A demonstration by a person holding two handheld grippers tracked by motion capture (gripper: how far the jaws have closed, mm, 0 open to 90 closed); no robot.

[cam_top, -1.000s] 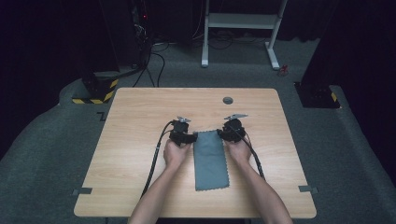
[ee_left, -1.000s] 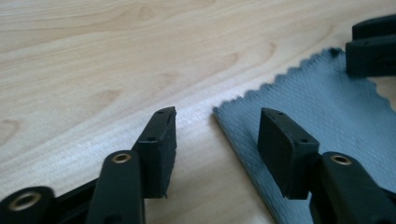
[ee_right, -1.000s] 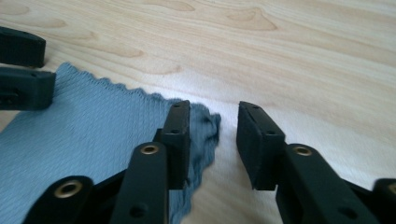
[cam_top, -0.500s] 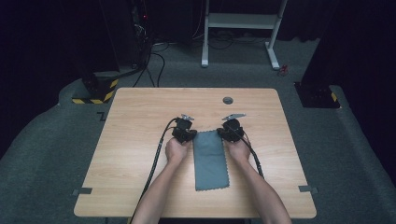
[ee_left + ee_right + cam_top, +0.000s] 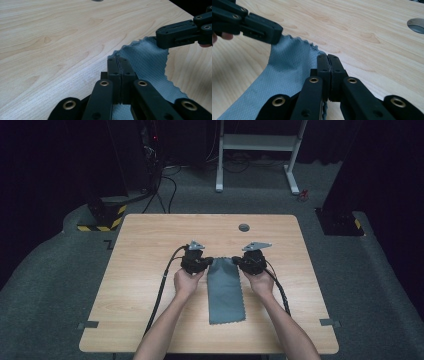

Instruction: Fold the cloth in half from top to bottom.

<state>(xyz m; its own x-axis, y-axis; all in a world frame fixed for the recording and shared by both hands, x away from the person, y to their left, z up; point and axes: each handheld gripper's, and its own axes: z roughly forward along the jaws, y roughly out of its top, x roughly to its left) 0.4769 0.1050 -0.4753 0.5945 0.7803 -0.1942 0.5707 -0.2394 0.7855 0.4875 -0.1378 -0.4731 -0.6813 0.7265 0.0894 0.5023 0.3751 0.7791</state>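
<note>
in the high view both forearms reach forward side by side over the pale wooden worktop (image 5: 150,270); the left tongs (image 5: 207,262) and right tongs (image 5: 239,262) pinch the two far corners of the grey woven cloth with zigzag edges (image 5: 226,292), which trails back toward the person. in the left gripper view the left tongs (image 5: 121,65) are clamped tight on a cloth corner. in the right gripper view the right tongs (image 5: 328,63) grip the other corner just as tightly.

2 bare forearms, no sleeves; each hand carries a black gripper (image 5: 206,263) with brass-ringed screw holes, a grey 3-cornered top plate (image 5: 195,245) and a trailing black cable (image 5: 161,290)
</note>
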